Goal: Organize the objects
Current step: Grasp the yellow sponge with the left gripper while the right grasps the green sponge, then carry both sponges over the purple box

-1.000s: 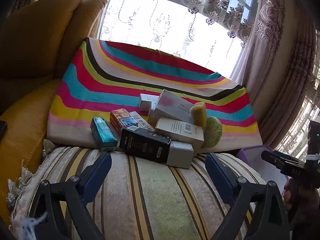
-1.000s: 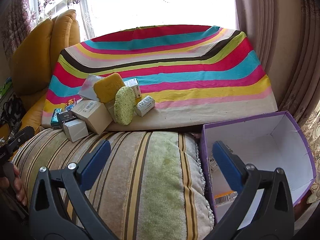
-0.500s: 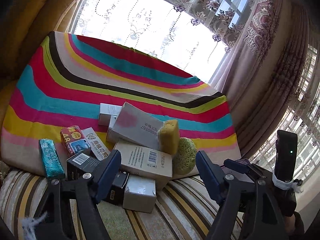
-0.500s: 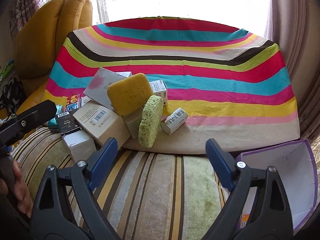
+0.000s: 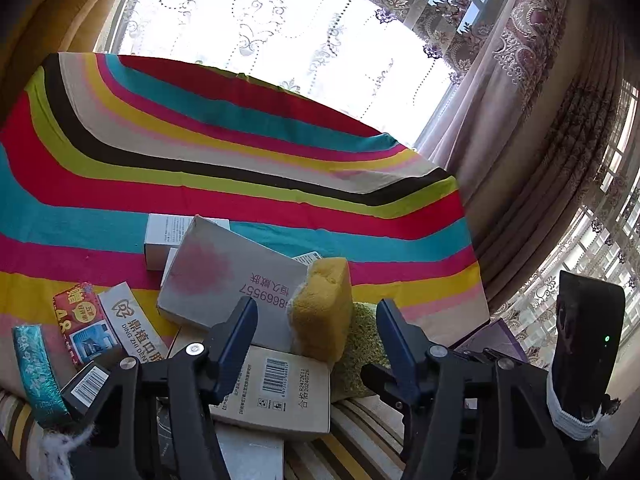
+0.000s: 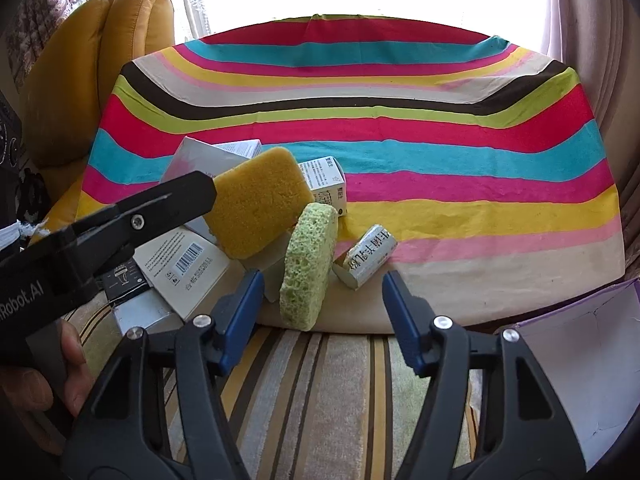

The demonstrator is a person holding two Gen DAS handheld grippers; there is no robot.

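Both grippers open, nothing held. Left gripper [image 5: 316,320] has its jaws spread either side of the yellow sponge [image 5: 322,312], which leans tilted on top of the pile, resting against the grey box [image 5: 224,276]; contact between pads and sponge cannot be confirmed from either view, though the right wrist view shows one left finger [image 6: 192,196] level with the sponge's near edge. Judged step: left is lining up to take the sponge first, sensible since it sits uppermost and free of the boxes beneath. Right gripper [image 6: 320,304], jaws wide, points at the green sponge [image 6: 308,268], which stands on edge at the front of the striped cloth [image 6: 400,152], propped against the pile; gripper is near it, not touching. Small roll [image 6: 366,256] lies on its side just beside the green sponge, apart from the boxes. Barcode box [image 5: 276,388] lies flat under the yellow sponge, so pulling the sponge sideways could shift it; a straight lift looks safer. Purple box [image 6: 580,344], open and white inside, sits at the right beside the striped cushion [image 6: 320,400], probably the bin for sorted items, hence the right gripper working that side. Soft sponges will compress; a light squeeze should do.
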